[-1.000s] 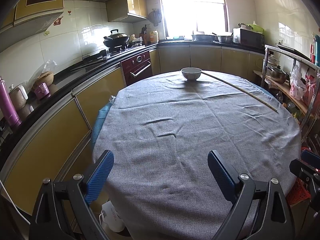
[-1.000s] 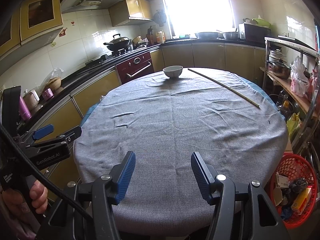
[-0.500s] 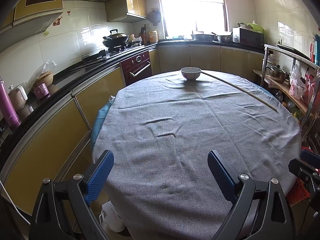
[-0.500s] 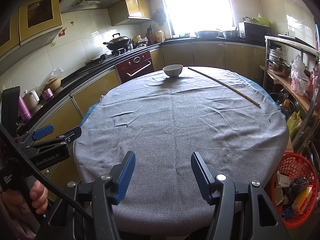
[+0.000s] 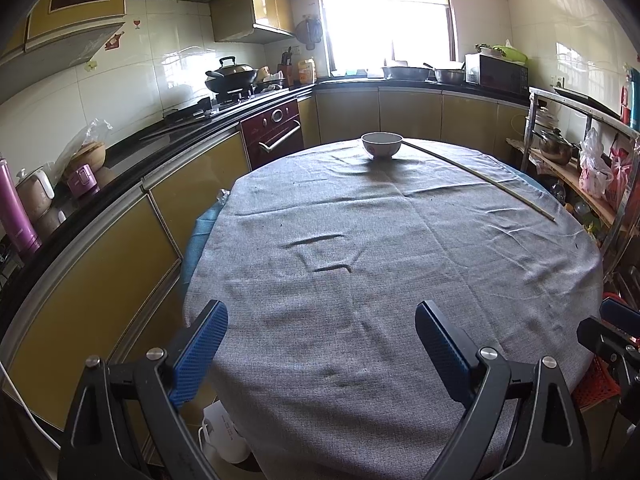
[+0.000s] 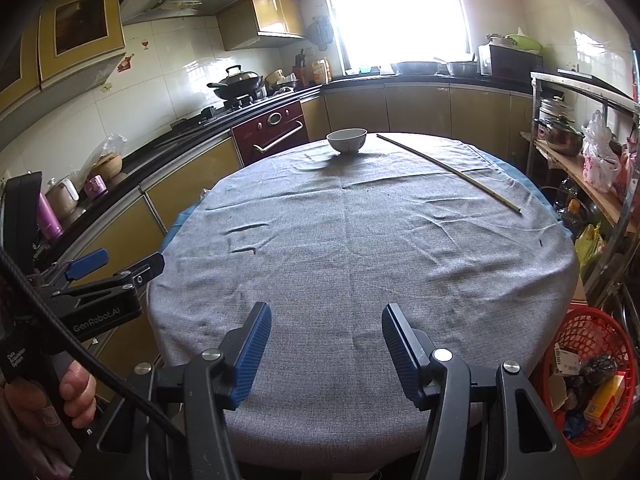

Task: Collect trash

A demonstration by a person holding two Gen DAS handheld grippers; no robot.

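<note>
Trash point(image 6: 592, 384) sits in a round red mesh basket point(image 6: 576, 328) on the floor beside the round worktop point(image 6: 360, 248) with its rough grey cloth. Both tongs, left point(image 5: 320, 354) and right point(image 6: 326, 350), are apart and hold nothing.

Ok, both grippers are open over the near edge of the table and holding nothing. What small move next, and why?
Probably reach the right gripper forward toward the thin stick on the grey cloth. It and the bowl are all that lies there, both at the far side. The red basket of trash stands to the right of the table.
</note>
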